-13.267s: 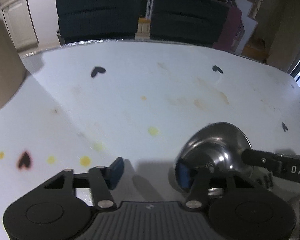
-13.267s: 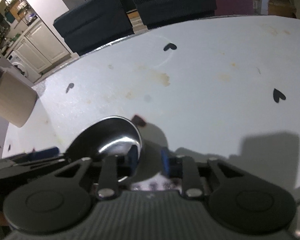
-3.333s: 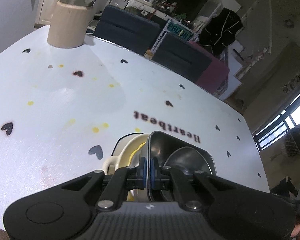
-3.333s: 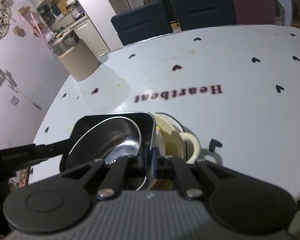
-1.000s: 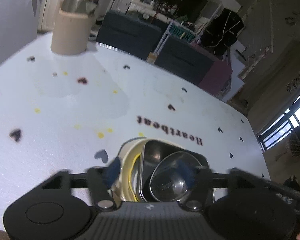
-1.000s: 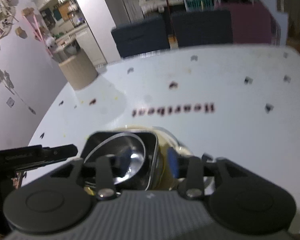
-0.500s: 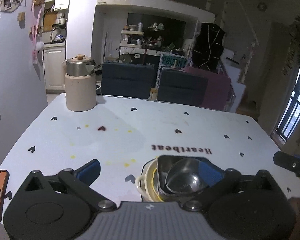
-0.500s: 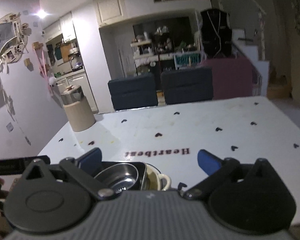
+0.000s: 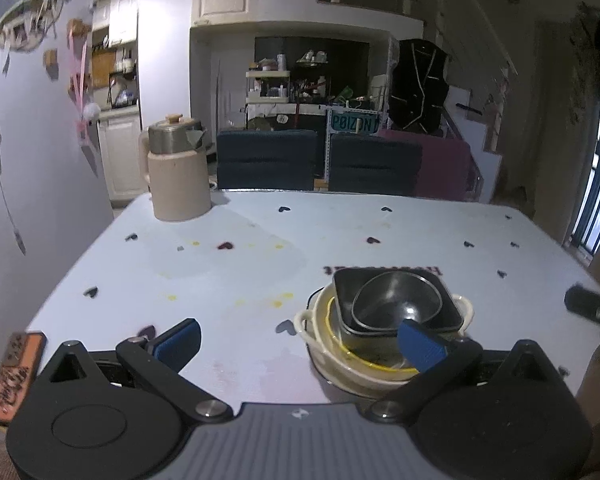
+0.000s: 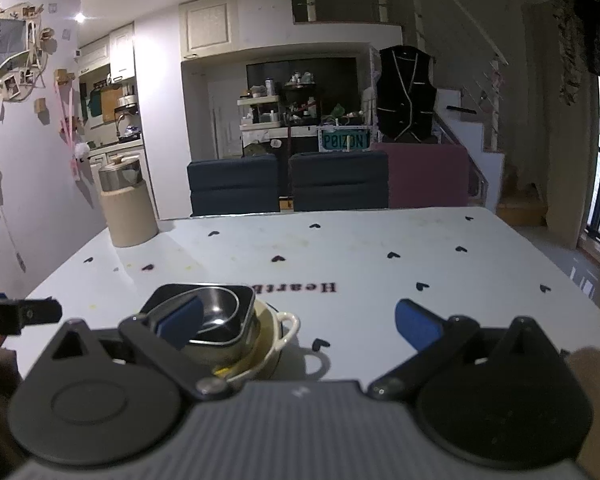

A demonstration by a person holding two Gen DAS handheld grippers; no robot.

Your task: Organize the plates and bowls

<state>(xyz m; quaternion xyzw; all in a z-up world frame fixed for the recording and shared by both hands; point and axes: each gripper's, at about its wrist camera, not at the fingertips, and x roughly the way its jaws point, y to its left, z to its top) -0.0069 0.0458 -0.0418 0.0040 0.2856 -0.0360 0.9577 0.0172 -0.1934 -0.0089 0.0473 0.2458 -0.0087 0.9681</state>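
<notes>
Nearest in the left wrist view: left gripper, jaws spread wide after just opening, nothing between the blue pads, held above the near edge of the tabletop. Same in the right wrist view: right gripper, jaws wide apart after just opening, empty, blue pads clear of everything.

Just beyond the left gripper, near the tabletop's near edge and somewhat right of its middle: the stack. At the bottom, a cream bowl with two small side handles and a yellow ring inside. Nested in it, a dark square dish with rounded corners. Inside that, a round steel bowl, tilted slightly, shiny within. In the right wrist view the same stack low and left: cream bowl, square dish, steel bowl, partly hidden behind the left pad of that gripper.

At the near left corner, an orange tag lying flat at the edge.

Further on, printed black hearts scattered over the white cloth, plus the word "Heartbeat" just past the stack, read upside down.

At the far left corner, a beige jug with a steel lid, upright.

Beyond the far edge, two dark chairs side by side, then shelving and a kitchen, dim.
</notes>
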